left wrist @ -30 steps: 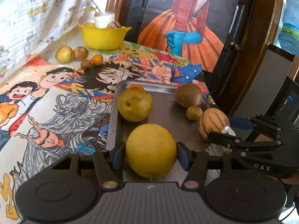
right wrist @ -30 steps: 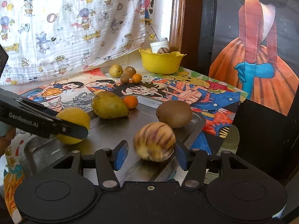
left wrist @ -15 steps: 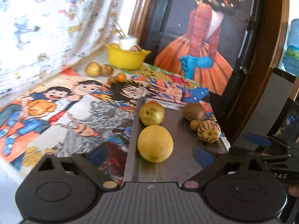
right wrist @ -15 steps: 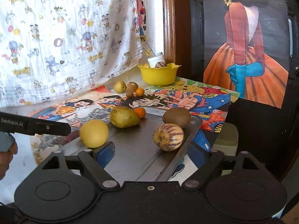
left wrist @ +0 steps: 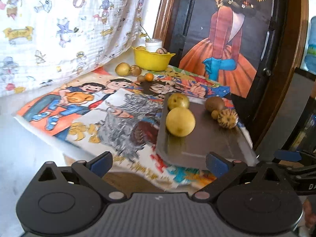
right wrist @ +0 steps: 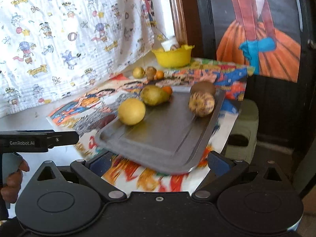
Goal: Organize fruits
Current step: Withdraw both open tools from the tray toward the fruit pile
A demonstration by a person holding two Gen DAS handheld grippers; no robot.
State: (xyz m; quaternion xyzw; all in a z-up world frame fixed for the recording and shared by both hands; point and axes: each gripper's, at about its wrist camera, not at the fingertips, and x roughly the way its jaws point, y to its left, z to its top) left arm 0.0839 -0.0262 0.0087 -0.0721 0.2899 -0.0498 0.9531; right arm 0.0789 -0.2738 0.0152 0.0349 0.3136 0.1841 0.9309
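Observation:
A grey metal tray (left wrist: pixel 197 148) lies on the cartoon-print cloth. On it are a round yellow fruit (left wrist: pixel 180 121), a yellow-green pear (left wrist: pixel 178 101), a kiwi (left wrist: pixel 214 103), a small brown fruit (left wrist: pixel 214 114) and a striped melon (left wrist: pixel 227 118). My left gripper (left wrist: pixel 159 163) is open, pulled back past the tray's near edge, nothing between its fingers. The right gripper (right wrist: pixel 159 162) hangs before the tray (right wrist: pixel 167 138); its jaws are opening and empty. The striped melon (right wrist: pixel 201 103) and yellow fruit (right wrist: pixel 132 111) rest free.
A yellow bowl (left wrist: pixel 153 60) holding a white jar stands at the back by the curtain. Beside it lie a yellow fruit (left wrist: pixel 122 69), a brown fruit (left wrist: pixel 135 70) and a small orange (left wrist: pixel 149 77). A dark door with a painted figure closes off the right.
Both grippers have let go of their fruit, the left of the yellow one and the right of the striped melon. They opened wide and drew back from the tray.

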